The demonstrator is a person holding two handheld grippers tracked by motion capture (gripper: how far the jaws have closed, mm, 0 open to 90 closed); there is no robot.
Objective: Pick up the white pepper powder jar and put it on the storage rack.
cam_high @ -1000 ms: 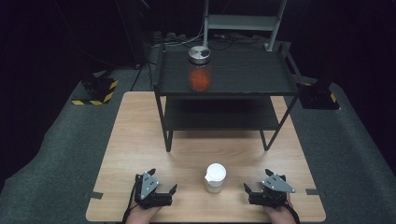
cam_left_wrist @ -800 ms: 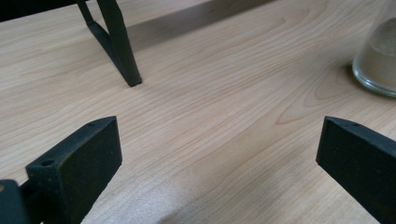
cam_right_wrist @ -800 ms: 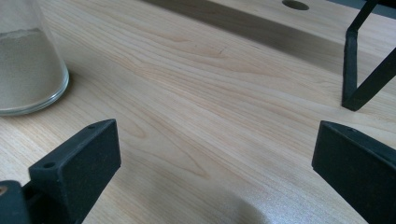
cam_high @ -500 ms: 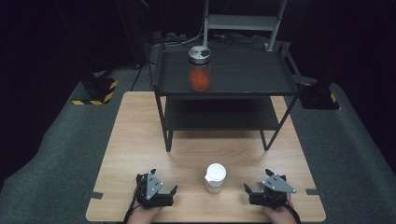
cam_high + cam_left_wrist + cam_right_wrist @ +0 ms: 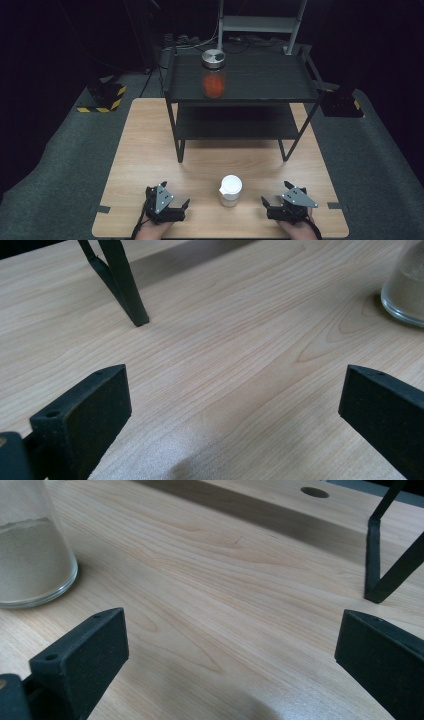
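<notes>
Grippers at frame bottom: left gripper [image 5: 176, 210] and right gripper [image 5: 272, 207], both jaws wide, empty, resting on counter [image 5: 150, 150]. White-lidded jar [image 5: 230, 190] of pale powder between them, lower centre. Black shelf [image 5: 260, 80], upper centre, bearing orange-filled jar [image 5: 214, 72].

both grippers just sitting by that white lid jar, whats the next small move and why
Probably ease the right hand-held gripper sideways toward the white-lidded jar so its open jaws straddle the glass. The jar stands upright between the two grippers on the table, touched by neither. The left hand-held gripper is open too. In the right gripper view the jar sits off to the side, outside the jaws.
</notes>
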